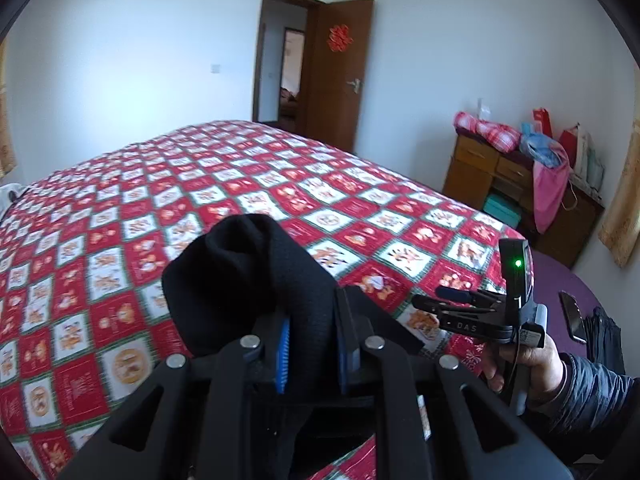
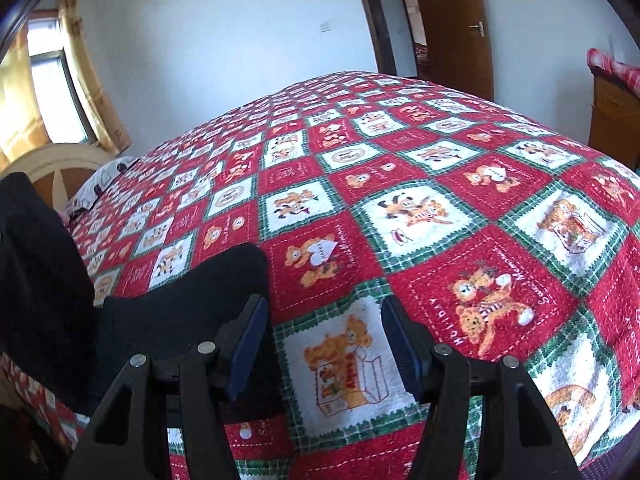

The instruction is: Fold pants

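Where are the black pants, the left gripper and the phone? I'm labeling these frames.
black pants [image 1: 240, 280]: left wrist view, on the bunched fabric above the fingers.
left gripper [image 1: 310, 344]: left wrist view, midway between its fingertips, shut on the pants.
phone [image 1: 573, 317]: left wrist view, on its dark screen.

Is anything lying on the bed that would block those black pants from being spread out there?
Nothing visible does. The left gripper is clamped on the black pants, and the bedspread ahead shows only its pattern.

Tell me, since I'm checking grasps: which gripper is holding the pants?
The left gripper, shut on the black pants; the right gripper is open over the bedspread.
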Demonstrator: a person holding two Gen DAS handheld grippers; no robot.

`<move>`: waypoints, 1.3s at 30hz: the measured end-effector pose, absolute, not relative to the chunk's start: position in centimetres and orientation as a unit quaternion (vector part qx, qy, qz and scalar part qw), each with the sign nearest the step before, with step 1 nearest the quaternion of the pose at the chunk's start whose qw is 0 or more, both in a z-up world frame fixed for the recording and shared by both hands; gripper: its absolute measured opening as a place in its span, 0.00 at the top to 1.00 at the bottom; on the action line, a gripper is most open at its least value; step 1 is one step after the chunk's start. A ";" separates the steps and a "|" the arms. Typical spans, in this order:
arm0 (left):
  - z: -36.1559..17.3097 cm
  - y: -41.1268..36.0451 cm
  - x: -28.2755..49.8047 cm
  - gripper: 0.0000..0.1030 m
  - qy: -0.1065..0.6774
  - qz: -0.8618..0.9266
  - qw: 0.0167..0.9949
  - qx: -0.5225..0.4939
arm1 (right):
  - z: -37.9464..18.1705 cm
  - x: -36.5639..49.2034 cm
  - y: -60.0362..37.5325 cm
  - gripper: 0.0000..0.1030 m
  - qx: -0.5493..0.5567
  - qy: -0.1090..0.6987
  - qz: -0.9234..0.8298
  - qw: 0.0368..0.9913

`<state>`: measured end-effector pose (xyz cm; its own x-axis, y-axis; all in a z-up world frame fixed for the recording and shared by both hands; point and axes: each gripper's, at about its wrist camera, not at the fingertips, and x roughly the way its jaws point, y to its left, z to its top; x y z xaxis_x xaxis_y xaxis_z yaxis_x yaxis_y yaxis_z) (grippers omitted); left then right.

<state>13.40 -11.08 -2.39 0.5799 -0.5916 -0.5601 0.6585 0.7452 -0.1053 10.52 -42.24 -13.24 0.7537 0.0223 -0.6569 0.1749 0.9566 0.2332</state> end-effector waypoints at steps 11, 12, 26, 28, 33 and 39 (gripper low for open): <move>-7.3 -17.5 14.3 0.82 0.348 -0.378 0.850 0.117 | -13.7 10.8 -43.2 0.41 0.165 0.346 -0.050 0.922; -7.8 -17.8 14.3 0.82 0.351 -0.376 0.849 0.122 | -13.8 10.8 -43.3 0.41 0.167 0.346 -0.051 0.922; -6.0 -13.6 11.4 0.24 0.241 -0.351 0.902 0.073 | -13.8 9.9 -45.4 0.41 0.207 0.317 -0.066 0.923; -6.7 -11.4 11.5 0.24 0.252 -0.332 0.907 0.056 | -12.9 9.3 -45.2 0.41 0.219 0.302 -0.053 0.926; -10.4 -6.1 11.7 0.24 0.279 -0.270 0.920 0.051 | -10.0 8.1 -42.4 0.38 0.220 0.282 0.026 0.933; -14.8 -3.5 12.4 0.24 0.307 -0.227 0.923 0.042 | -8.5 7.1 -36.0 0.34 0.150 0.280 0.126 0.940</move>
<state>12.36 -3.45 -14.75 0.7085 -0.3938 -0.5857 0.4457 0.8931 -0.0612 7.05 -35.97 -8.47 0.8117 0.3213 -0.4878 -0.1541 0.9233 0.3518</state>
